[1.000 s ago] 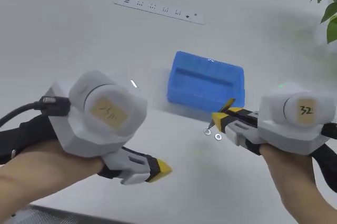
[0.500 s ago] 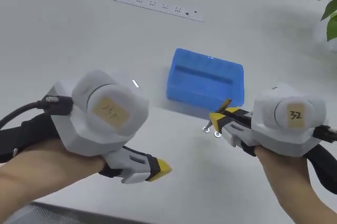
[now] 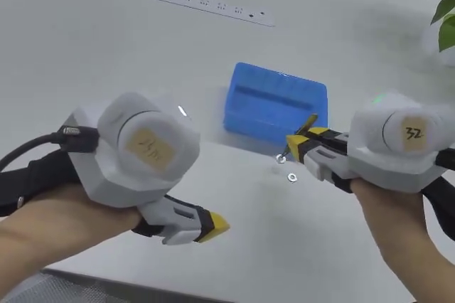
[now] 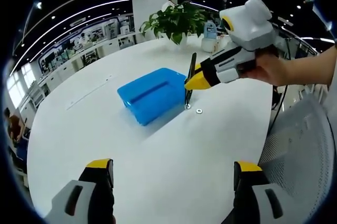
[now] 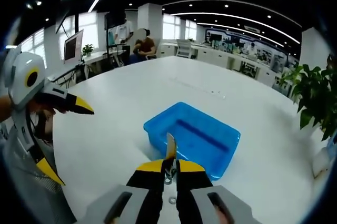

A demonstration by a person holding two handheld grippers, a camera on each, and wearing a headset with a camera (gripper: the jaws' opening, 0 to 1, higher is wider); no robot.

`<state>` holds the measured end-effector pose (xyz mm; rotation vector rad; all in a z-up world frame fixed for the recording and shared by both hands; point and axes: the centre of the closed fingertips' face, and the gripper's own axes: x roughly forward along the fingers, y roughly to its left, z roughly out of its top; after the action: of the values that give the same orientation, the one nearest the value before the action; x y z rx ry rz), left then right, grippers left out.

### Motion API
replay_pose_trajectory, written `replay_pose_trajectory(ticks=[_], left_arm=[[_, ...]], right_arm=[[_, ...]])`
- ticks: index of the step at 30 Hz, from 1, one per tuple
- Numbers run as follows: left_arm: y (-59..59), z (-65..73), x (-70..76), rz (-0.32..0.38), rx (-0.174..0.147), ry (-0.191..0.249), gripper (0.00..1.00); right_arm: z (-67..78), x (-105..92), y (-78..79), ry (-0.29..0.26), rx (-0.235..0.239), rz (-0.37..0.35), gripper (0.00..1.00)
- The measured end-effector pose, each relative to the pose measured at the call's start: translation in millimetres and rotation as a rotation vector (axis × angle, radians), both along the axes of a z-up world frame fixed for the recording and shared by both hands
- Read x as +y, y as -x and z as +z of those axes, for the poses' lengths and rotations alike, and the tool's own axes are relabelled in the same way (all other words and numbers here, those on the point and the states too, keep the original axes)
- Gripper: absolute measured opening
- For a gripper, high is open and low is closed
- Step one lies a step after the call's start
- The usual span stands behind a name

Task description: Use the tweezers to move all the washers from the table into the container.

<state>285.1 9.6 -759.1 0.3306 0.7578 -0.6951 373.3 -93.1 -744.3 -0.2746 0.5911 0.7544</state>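
1. My left gripper (image 4: 172,166) hangs nearest, jaws wide apart and empty, clear of the work.
2. My right gripper (image 5: 170,166) clamps the tweezers (image 3: 302,134), angled down for picking.
3. Two washers (image 3: 292,177) lie on the table (image 3: 106,47), one right at the tips.
4. The blue container (image 3: 277,104) sits just beyond, making for a short carry.

The tweezers (image 3: 287,151) have lifted one washer (image 3: 281,159) off the table (image 3: 106,47).

Bare table (image 3: 106,40) lies open across the upper left and lower middle of the head view. The blue container (image 3: 277,104) blocks the centre, a power strip (image 3: 213,6) crosses the top, plant leaves (image 3: 444,1) crowd the upper right
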Motion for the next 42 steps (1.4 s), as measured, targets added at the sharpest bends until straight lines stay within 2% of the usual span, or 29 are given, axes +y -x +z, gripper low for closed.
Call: replay_pose_trajectory(ticks=[5,11,23,29,36,40,42], left_arm=[[-0.6,0.4,-0.9,-0.001,-0.001,0.003,0.97],[-1.9,0.2,-0.1,0.006,-0.005,0.001,0.97],[-3.0,0.5,1.7,0.008,-0.003,-0.001,0.97],[-2.2,-0.4,2.6,0.007,-0.002,-0.007,0.97],[-2.3,-0.9,4.5,0.008,-0.001,-0.012,0.96],[-2.1,-1.6,5.4,0.013,0.006,-0.006,0.96],[-3.4,-1.5,6.5,0.019,-0.002,-0.01,0.96]], right_arm=[[13.4,0.1,-5.0,-0.007,-0.023,-0.009,0.04],[27.9,1.7,-12.1,-0.042,-0.041,-0.025,0.04],[42.2,6.1,-21.4,-0.048,-0.081,-0.016,0.04],[41.5,11.8,-31.5,-0.042,-0.091,-0.011,0.04],[33.9,18.7,-44.7,-0.027,-0.097,-0.007,0.04],[26.0,22.4,-52.0,-0.023,-0.09,-0.01,0.04],[20.2,23.8,-55.3,-0.018,-0.079,-0.013,0.04]])
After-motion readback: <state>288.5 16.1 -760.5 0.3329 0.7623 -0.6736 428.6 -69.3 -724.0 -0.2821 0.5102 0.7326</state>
